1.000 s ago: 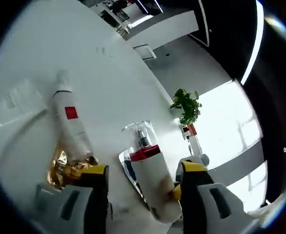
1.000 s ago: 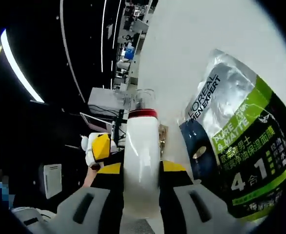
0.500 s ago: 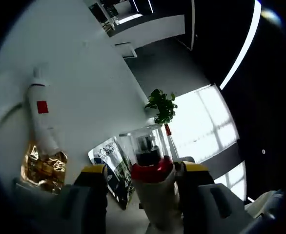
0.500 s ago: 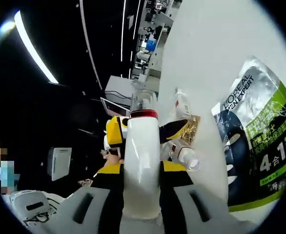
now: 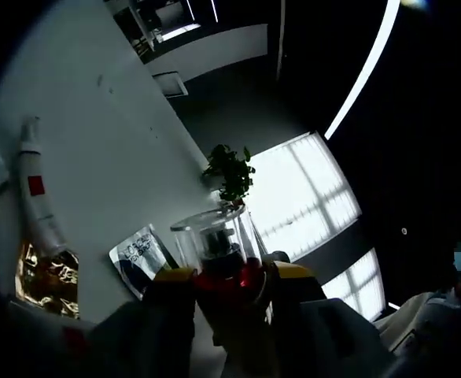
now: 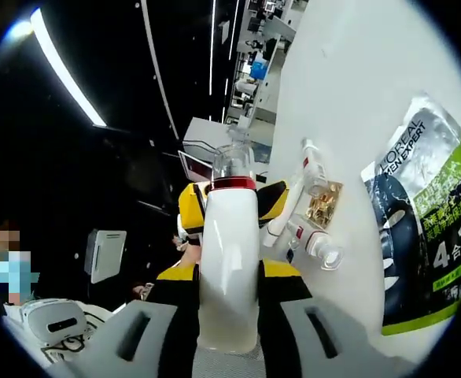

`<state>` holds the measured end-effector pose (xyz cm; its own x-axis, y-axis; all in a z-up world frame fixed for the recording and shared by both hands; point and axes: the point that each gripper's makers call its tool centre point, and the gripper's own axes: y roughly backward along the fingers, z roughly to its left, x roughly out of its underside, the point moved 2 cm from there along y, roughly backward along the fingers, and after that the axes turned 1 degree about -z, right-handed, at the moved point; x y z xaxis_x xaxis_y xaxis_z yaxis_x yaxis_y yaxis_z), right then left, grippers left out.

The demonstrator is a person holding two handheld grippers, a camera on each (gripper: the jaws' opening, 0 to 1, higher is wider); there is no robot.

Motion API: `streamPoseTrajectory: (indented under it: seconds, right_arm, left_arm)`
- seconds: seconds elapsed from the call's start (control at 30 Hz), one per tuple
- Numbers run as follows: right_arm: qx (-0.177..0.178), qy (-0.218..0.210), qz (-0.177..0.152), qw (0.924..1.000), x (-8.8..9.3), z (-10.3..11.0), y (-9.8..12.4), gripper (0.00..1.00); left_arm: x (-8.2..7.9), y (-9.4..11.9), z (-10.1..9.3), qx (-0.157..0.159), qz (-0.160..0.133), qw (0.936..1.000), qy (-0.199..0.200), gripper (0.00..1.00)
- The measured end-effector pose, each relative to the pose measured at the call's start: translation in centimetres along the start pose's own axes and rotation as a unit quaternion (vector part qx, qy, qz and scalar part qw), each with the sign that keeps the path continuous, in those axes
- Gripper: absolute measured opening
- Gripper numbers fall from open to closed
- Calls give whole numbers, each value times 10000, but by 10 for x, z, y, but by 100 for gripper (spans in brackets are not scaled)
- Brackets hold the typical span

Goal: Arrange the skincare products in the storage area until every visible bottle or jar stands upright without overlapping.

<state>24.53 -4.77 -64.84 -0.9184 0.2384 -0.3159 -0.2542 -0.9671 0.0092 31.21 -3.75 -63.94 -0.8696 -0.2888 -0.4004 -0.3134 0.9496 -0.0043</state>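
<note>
Both tongs (image 6: 229,272) apparently clamp pump bottle (image 6: 228,260).

White pump bottle with a red collar and clear cap (image 6: 228,260), centre of the right gripper view. Silver, green and dark blue sachet (image 6: 423,244) at right. Gold foil packet (image 5: 46,277), lower left of the left gripper view; white tube with a red square (image 5: 35,189) above it.

Pump bottle (image 5: 224,272) lower body hidden behind jaws; sachet (image 6: 425,252) cut by rim.

Right gripper (image 6: 227,272) grey-bodied, yellow-and-black jaw tips, slotted recesses; left gripper (image 5: 229,276) dim, yellow-tipped
</note>
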Motion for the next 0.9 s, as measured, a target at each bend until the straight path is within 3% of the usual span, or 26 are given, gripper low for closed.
streamPoseTrajectory:
  seconds: [0.47, 0.6, 0.67, 0.8, 0.9]
  right_arm:
    - [100, 1031, 250, 9943, 6, 6, -2, 28]
    - [369, 1530, 484, 9863, 7, 3, 0, 28]
    - [657, 1850, 661, 9783, 8, -3, 2, 28]
    - [852, 2010, 690, 9734, 7, -6, 2, 28]
    - [1095, 2343, 690, 9635, 3, -11, 3, 29]
  left_arm:
    - [13, -1, -23, 147, 177, 9989, -416, 28]
    - [14, -1, -25, 35, 345, 9956, -866, 28]
    - [17, -1, -25, -91, 448, 9932, -1072, 28]
    - [13, -1, -23, -219, 463, 9899, -1323, 28]
    - [18, -3, -25, -349, 477, 9858, -1574, 28]
